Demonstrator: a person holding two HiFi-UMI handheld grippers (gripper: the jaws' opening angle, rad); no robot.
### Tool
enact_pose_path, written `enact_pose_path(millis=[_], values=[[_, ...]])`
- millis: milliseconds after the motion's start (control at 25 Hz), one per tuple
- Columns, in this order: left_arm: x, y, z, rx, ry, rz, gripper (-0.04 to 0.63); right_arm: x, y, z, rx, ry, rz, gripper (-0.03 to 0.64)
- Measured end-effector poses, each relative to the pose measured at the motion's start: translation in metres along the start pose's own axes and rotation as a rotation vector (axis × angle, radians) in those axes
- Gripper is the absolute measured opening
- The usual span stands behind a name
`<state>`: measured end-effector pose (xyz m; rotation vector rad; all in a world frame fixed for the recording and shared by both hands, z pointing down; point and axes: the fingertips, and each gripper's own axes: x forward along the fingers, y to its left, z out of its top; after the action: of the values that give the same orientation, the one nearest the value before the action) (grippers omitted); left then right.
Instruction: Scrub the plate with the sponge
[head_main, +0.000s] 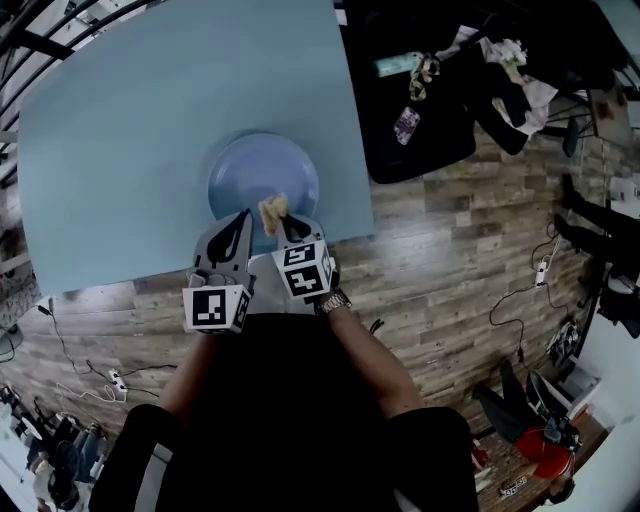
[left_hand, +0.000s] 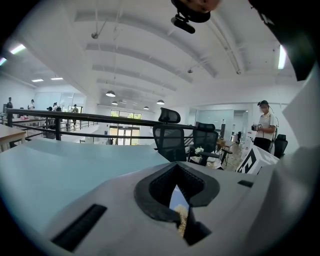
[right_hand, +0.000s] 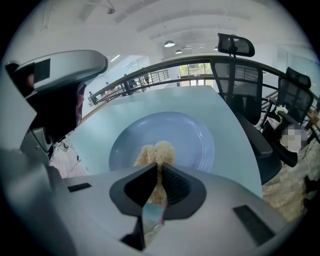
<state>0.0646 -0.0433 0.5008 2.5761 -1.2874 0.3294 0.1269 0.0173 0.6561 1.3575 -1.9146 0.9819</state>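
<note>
The left gripper (head_main: 241, 222) sits at the near left rim of the blue plate (head_main: 262, 165), its tip over the rim. In the left gripper view, the left gripper (left_hand: 177, 171) has its jaws pressed almost together, leaving only a thin slit. The slit shows a sliver of blue, probably the plate, and a scrap of tan sponge (left_hand: 183, 220). Nothing seems to be caught between them.

The plate lies flat near the front edge of the pale blue bench (head_main: 120, 130). The sponge (head_main: 272, 210) stands over the plate's near part, just right of the left gripper.

The right gripper (head_main: 283, 226) is close beside the left one and pinches the sponge. In the right gripper view, the right gripper (right_hand: 159, 168) has its dark pads closed on the sponge (right_hand: 156, 151). The sponge's fluffy top pokes out beyond the tips, over the plate (right_hand: 197, 137).

Farther right, wooden floor (head_main: 450, 260) lies past the bench edge, and black office chairs (right_hand: 240, 95) stand by it.
</note>
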Motion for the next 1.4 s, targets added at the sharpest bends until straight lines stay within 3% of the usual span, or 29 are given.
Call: enact_pose_path(millis=[360,680,1400], values=[[0.019,-0.016,0.004,0.009,-0.001,-0.018,0.002,-0.006,-0.024,0.005,-0.007,-0.004,-0.024,0.035],[0.035,-0.015,0.007,0.0,-0.006,0.012,0.002,0.001,-0.052,0.018,-0.018,-0.005,-0.035,0.035],[0.043,0.029,0.014,-0.017,-0.02,0.158,0.002,0.037,-0.071,0.057,-0.074,0.017,0.003,0.035]])
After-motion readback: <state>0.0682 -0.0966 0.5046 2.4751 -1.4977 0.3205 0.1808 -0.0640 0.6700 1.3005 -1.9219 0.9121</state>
